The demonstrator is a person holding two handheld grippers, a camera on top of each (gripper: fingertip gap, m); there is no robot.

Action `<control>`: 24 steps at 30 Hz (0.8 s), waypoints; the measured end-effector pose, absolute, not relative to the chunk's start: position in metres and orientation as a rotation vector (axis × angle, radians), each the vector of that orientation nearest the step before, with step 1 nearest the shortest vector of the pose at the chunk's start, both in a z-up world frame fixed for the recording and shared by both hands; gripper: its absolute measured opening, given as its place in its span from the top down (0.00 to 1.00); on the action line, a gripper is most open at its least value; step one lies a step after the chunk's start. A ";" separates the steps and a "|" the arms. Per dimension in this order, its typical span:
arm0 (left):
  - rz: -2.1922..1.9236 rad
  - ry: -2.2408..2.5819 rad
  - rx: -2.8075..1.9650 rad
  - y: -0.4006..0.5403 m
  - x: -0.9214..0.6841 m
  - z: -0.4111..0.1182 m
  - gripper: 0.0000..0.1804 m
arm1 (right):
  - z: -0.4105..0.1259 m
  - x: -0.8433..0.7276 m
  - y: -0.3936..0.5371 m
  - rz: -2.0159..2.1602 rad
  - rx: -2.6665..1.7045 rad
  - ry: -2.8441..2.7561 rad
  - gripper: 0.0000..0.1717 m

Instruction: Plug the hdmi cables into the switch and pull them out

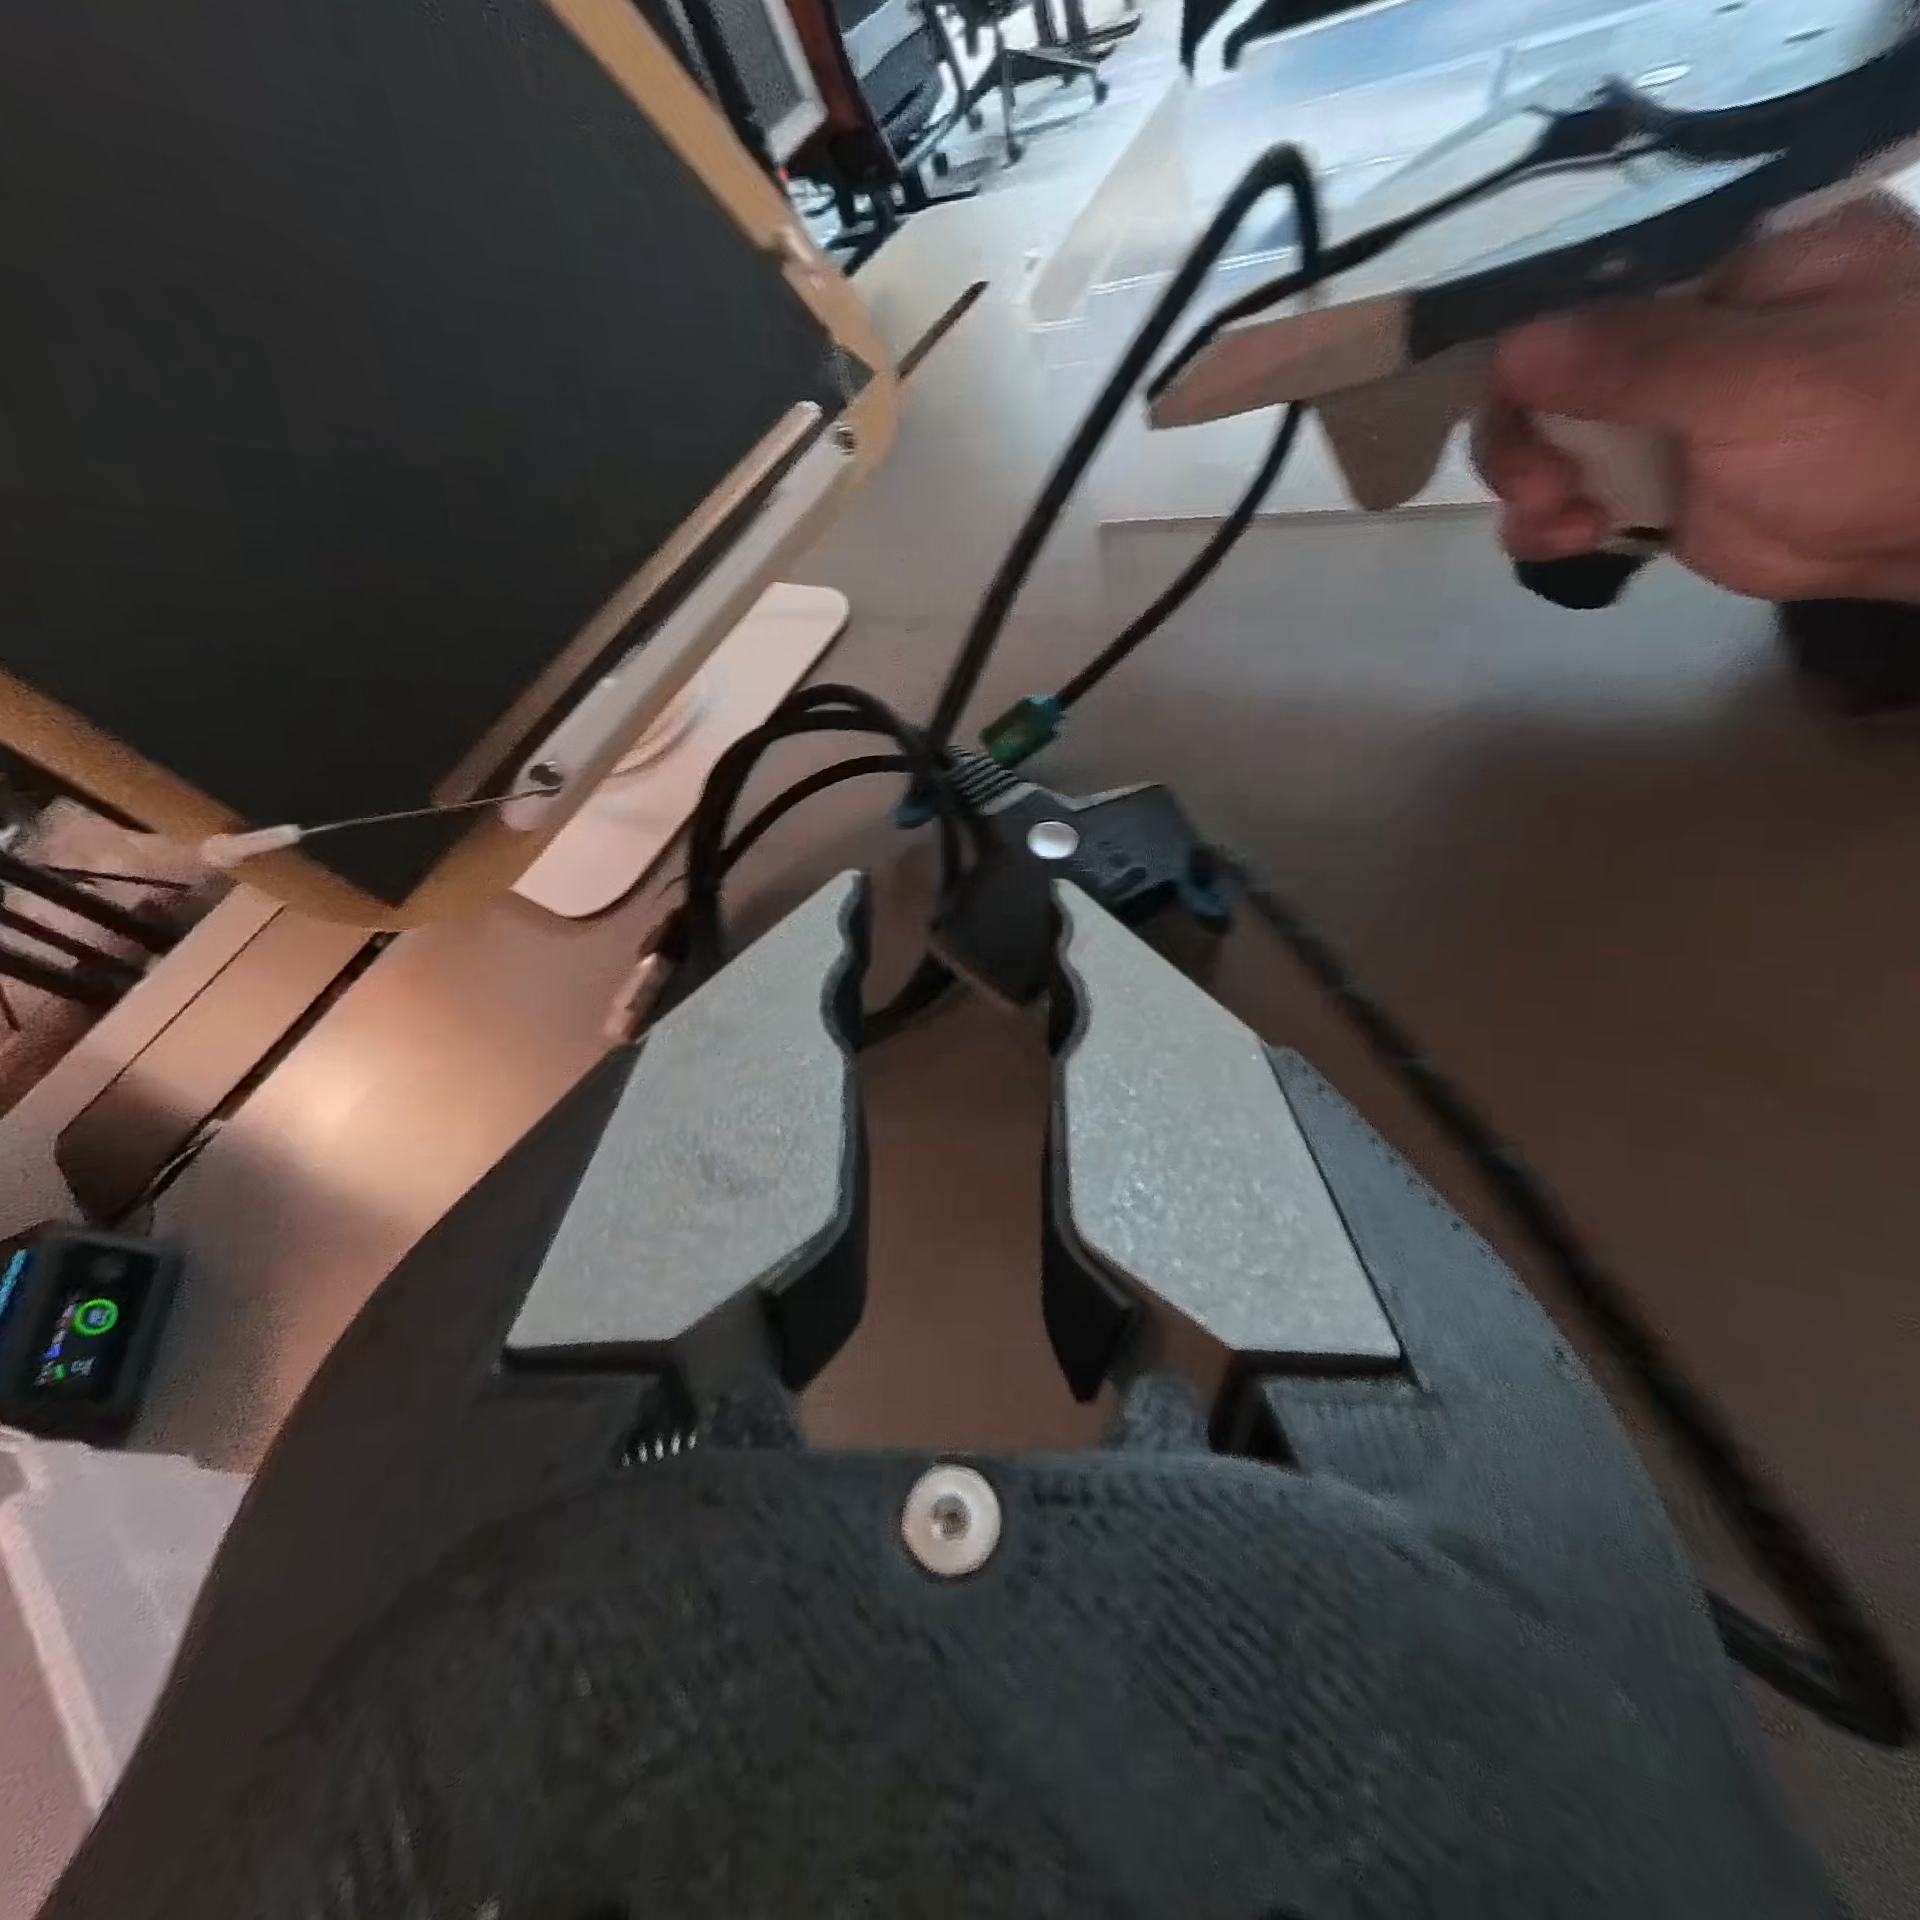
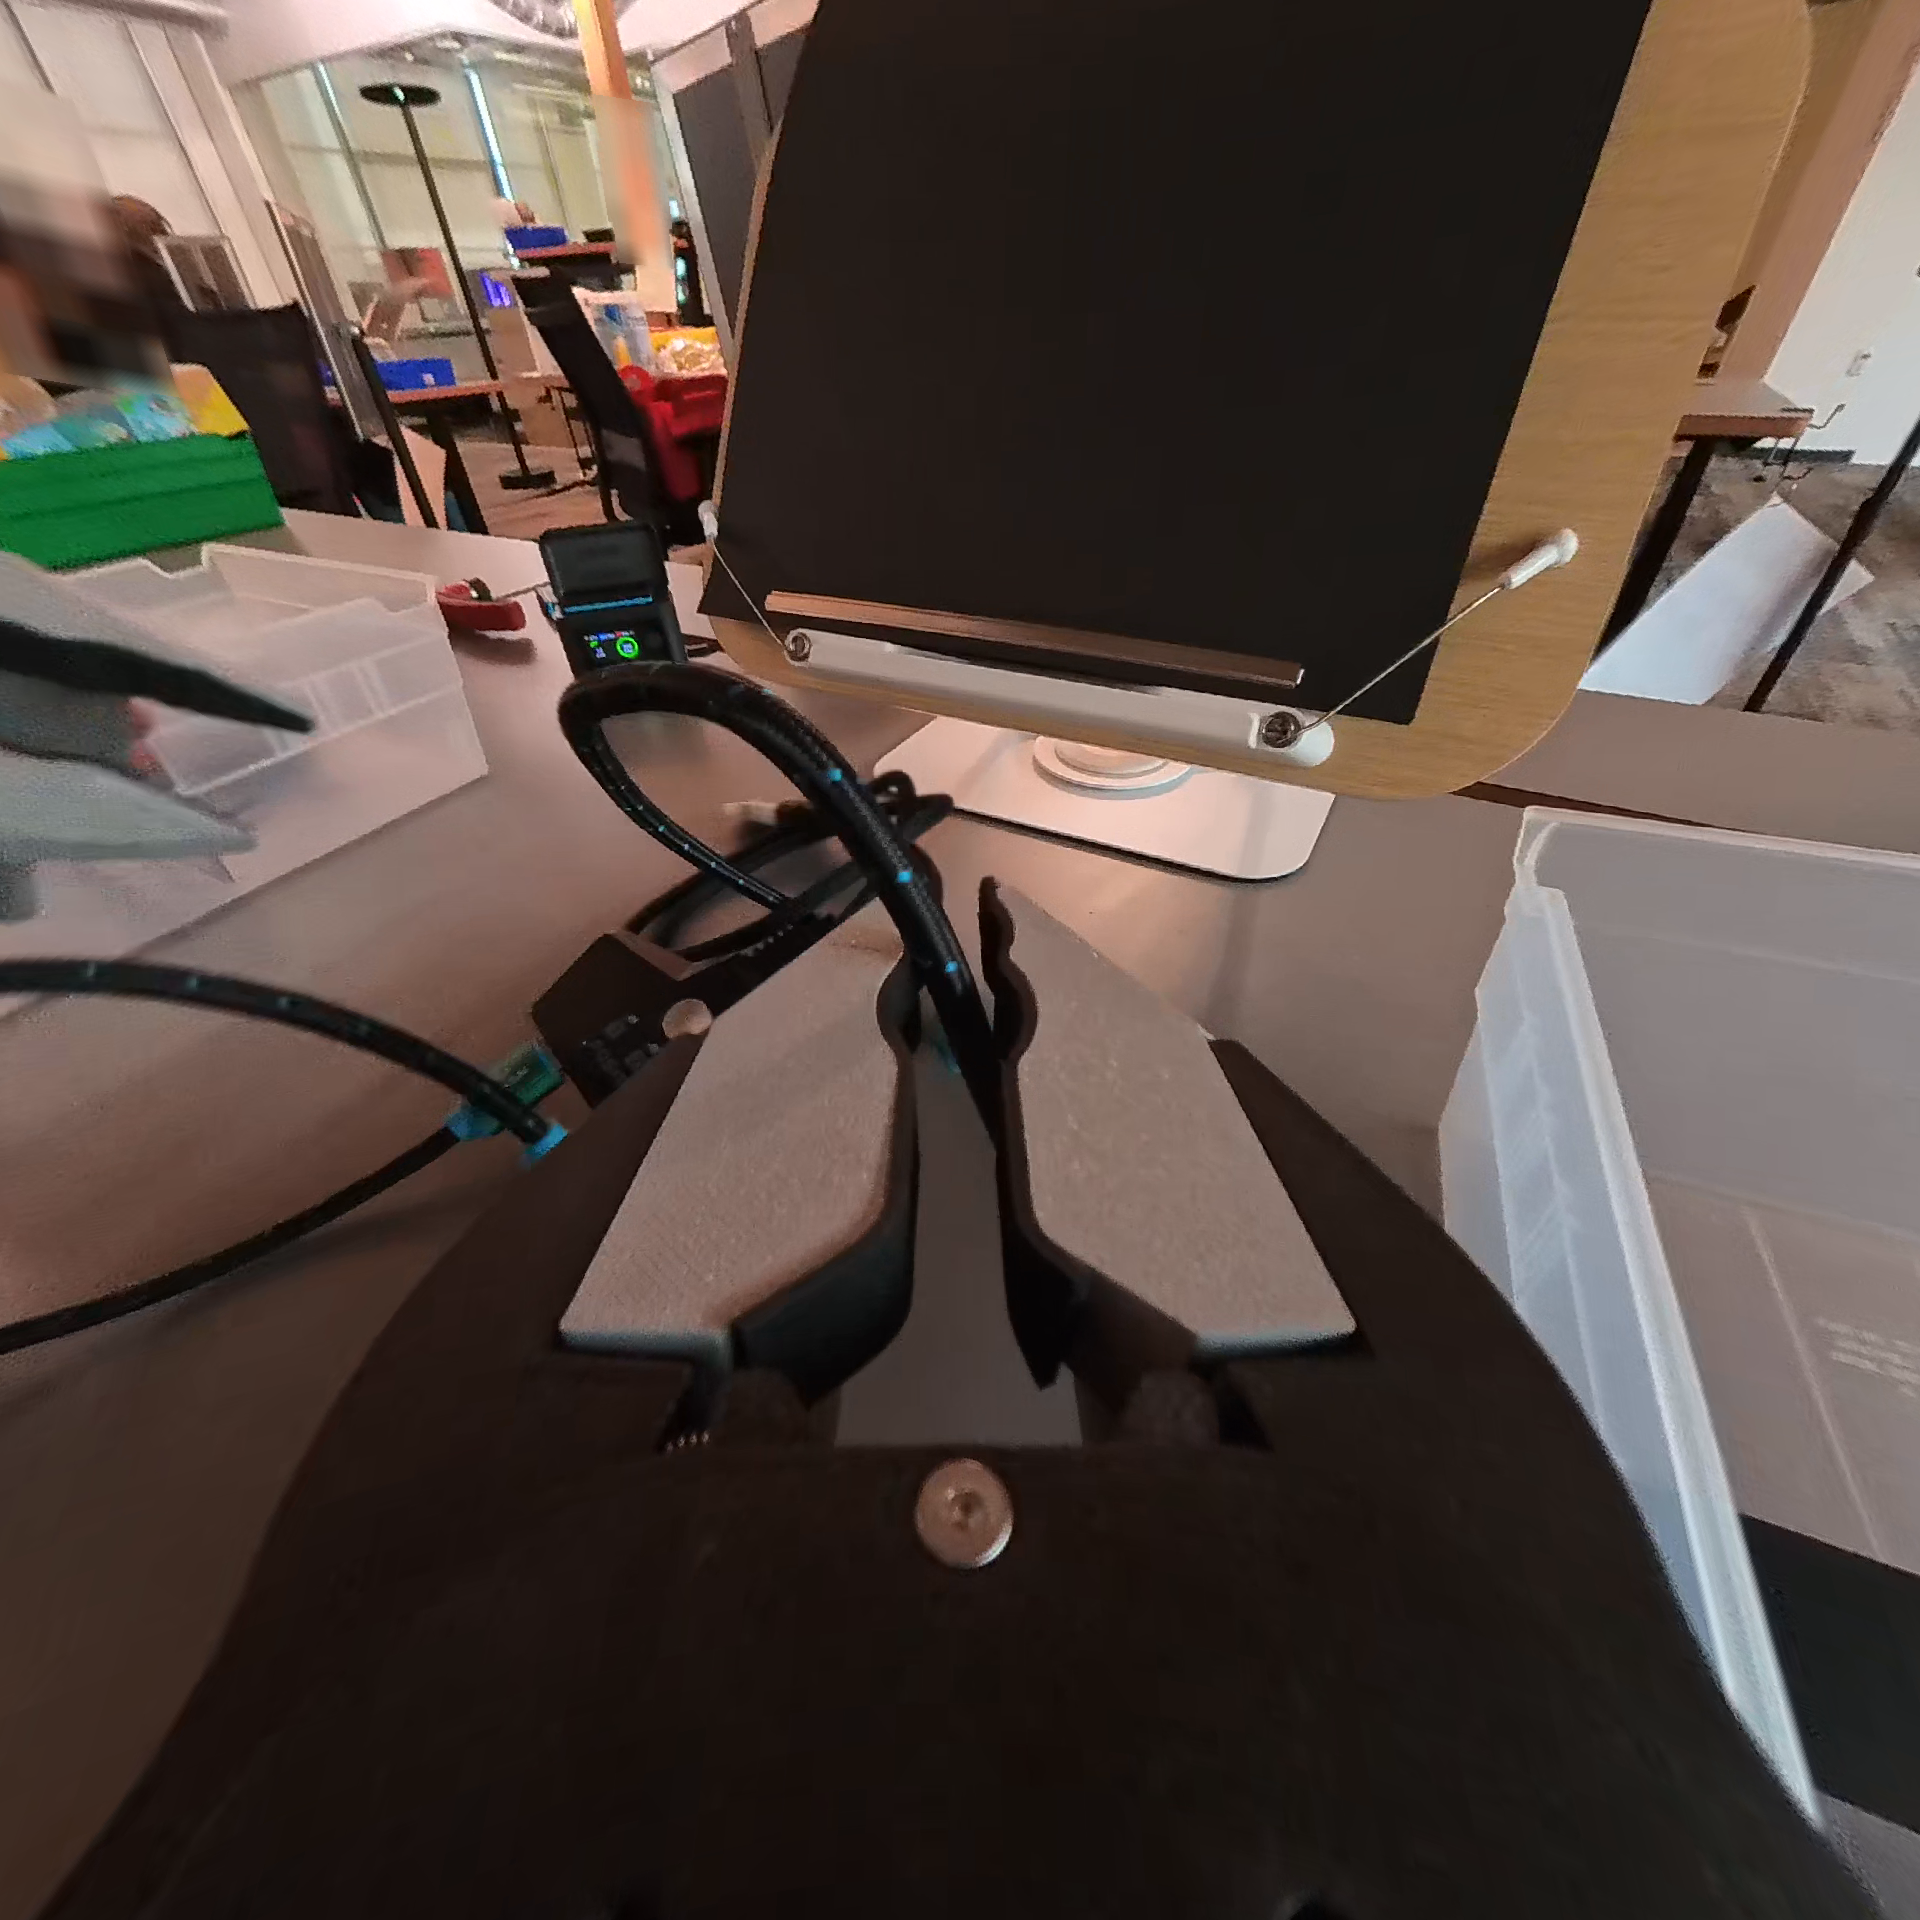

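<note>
My left fingers (image 1: 831,997) stand spread, the black HDMI switch (image 1: 1049,862) just past their tips, only the right tip touching it, so nothing is gripped. My right gripper (image 2: 951,997) is clenched on a black braided HDMI cable (image 2: 831,790) that loops ahead of it; the switch lies left of those fingers. In the left view, a hand (image 1: 1714,436) holds that gripper's handle, raised, tilted. I can read no markings.
</note>
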State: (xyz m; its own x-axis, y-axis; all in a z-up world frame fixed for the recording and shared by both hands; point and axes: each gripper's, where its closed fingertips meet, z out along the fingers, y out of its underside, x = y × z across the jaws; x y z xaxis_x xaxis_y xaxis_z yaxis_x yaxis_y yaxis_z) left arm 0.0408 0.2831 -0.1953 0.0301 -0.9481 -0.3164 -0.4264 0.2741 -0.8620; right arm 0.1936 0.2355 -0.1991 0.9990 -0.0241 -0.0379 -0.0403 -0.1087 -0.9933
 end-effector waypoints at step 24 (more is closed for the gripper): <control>-0.513 1.927 -1.404 0.291 0.101 -0.305 0.65 | -0.205 0.188 0.241 0.199 -1.707 0.085 0.91</control>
State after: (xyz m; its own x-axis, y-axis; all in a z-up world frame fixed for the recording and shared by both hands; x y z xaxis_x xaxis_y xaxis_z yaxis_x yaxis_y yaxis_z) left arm 0.1013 0.2913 -0.3045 -0.1785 -0.9379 -0.2973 -0.6657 0.3376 -0.6654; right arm 0.1880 0.2408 -0.2053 0.9818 0.0580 -0.1807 -0.1707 -0.1463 -0.9744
